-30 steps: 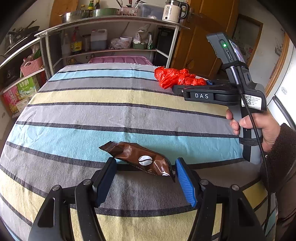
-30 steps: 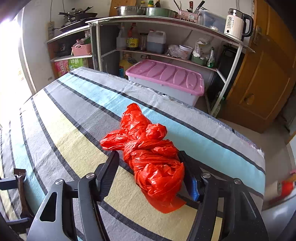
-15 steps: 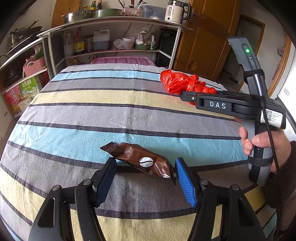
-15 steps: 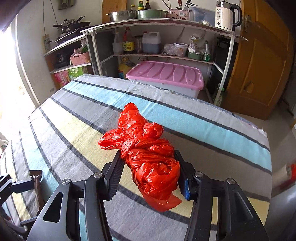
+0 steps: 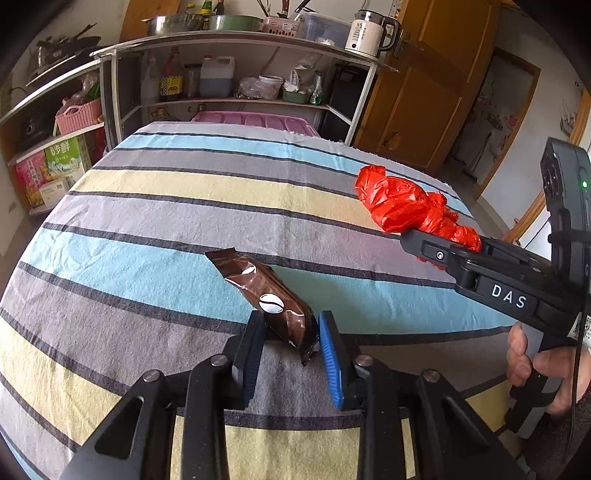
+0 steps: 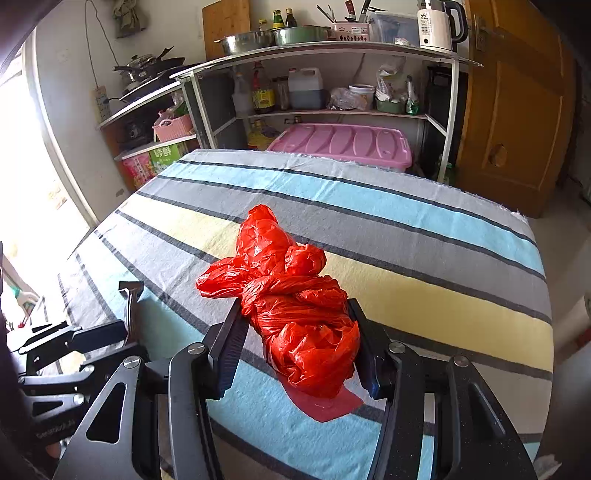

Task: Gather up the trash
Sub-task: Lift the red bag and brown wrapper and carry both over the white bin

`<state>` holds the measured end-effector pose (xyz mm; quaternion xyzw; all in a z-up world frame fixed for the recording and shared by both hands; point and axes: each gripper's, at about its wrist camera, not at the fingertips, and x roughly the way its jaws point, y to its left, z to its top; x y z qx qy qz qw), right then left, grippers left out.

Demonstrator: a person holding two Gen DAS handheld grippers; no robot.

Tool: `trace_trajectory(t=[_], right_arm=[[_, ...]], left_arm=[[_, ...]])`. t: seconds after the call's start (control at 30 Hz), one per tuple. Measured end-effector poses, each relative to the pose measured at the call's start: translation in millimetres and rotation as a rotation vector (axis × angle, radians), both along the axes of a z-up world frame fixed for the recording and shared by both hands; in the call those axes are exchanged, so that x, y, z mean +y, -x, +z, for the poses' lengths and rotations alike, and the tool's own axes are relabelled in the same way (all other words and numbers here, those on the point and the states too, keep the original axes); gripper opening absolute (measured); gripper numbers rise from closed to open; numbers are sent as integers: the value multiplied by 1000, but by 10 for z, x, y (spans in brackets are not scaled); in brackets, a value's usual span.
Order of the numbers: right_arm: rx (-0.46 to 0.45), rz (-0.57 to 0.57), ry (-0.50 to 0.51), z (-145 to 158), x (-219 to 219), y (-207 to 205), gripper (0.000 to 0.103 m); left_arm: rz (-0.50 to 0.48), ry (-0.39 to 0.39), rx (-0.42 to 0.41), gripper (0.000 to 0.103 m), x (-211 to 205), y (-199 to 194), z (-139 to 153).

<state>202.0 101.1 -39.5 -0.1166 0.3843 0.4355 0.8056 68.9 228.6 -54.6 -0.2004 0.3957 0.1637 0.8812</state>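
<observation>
My left gripper (image 5: 290, 332) is shut on the near end of a brown coffee wrapper (image 5: 269, 295), which tilts up off the striped tablecloth (image 5: 166, 221). My right gripper (image 6: 295, 332) is shut on a crumpled red plastic bag (image 6: 295, 306) and holds it just above the cloth. In the left wrist view the red bag (image 5: 406, 206) and the right gripper (image 5: 436, 243) are at the right. In the right wrist view the wrapper's end (image 6: 131, 291) and the left gripper (image 6: 92, 343) show at the left.
A metal shelf rack (image 6: 332, 74) with bottles, bowls and a kettle (image 6: 436, 22) stands beyond the table. A pink-lidded storage bin (image 6: 343, 144) sits below it. A wooden door (image 6: 517, 110) is at the right. The table's far edge (image 6: 369, 166) faces the rack.
My left gripper closed on the brown wrapper and tipped it up. My right gripper closed on the red bag and lifted it, drawing it nearer the left gripper.
</observation>
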Motion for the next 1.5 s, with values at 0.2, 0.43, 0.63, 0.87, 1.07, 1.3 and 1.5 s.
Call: trace_trajectory(t=[0.2, 0.43, 0.63, 0.87, 1.07, 1.3, 1.5], right_arm=[[8, -31, 0, -14, -73, 50, 53], [20, -62, -39, 28, -175, 134, 53], [18, -120, -71, 131, -395, 217, 53], [-4, -208, -98, 265, -783, 372, 53], [-50, -289, -124, 452, -1195, 568, 53], [-84, -400, -152, 616, -1766, 756, 53], [-101, -518, -158, 698, -2332, 843, 53]], left_arm=[[-10, 12, -7, 23, 33, 83, -1], [-44, 8, -16, 23, -2, 147, 26], [-91, -27, -34, 23, -153, 162, 130], [-162, -67, -67, 23, -438, 180, 291], [-248, -104, -105, 23, -785, 173, 470], [-362, -140, -147, 23, -1227, 93, 657], [-475, -160, -183, 23, -1675, -13, 795]])
